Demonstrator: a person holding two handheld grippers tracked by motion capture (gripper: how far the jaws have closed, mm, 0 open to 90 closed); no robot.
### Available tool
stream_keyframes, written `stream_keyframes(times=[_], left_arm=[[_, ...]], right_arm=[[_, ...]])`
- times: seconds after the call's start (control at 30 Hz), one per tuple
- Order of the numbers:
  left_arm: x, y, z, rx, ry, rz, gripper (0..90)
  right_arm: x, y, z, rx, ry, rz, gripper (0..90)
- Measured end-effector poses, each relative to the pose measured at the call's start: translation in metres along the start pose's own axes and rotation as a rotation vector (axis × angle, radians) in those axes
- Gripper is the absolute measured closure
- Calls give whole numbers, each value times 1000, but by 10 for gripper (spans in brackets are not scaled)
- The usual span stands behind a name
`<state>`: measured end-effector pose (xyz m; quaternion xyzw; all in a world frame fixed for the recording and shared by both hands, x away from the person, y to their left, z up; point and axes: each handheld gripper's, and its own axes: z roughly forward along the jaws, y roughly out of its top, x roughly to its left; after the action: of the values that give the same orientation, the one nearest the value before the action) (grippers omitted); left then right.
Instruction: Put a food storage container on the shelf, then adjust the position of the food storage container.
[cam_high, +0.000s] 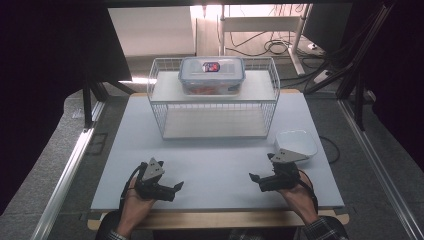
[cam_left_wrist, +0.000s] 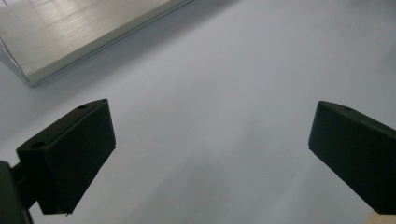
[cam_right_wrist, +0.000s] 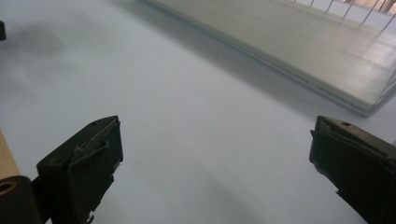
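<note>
**Nothing picked up yet**

I have both grippers low over the near part of the table (cam_high: 215, 165), and neither one holds a thing. The left gripper (cam_high: 176, 187) has its fingers (cam_left_wrist: 70, 154) wide apart, with only bare table between them. The right gripper (cam_high: 256, 179) is the same: fingers (cam_right_wrist: 84, 172) spread wide, nothing in the gap. The two grippers point in toward each other and are well apart.

The nearest thing to me is the white bowl (cam_high: 296, 144). It sits on the table just behind the right gripper, near the right edge. It looks empty, and nothing touches it.

Farther back stands the wire rack (cam_high: 214, 100). A clear box (cam_high: 212, 75) with a blue-edged lid sits on the top shelf. The lid is on. I can see something orange or red inside, but I cannot tell what it is. The lower shelf is bare.

So I think the job is at its very start. All of it is left to do: reach for a thing, grip it and move it. The bowl is closest to my right gripper, so I guess that one goes first.
</note>
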<state>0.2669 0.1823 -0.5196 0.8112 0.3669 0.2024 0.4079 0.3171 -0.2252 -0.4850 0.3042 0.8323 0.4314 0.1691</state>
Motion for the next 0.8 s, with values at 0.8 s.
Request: stream_keyframes(times=[0.8], left_arm=[[10,-5,0,-28,-49,-73,0]], right_arm=[[-23,17,-17,3,-87,79,173]])
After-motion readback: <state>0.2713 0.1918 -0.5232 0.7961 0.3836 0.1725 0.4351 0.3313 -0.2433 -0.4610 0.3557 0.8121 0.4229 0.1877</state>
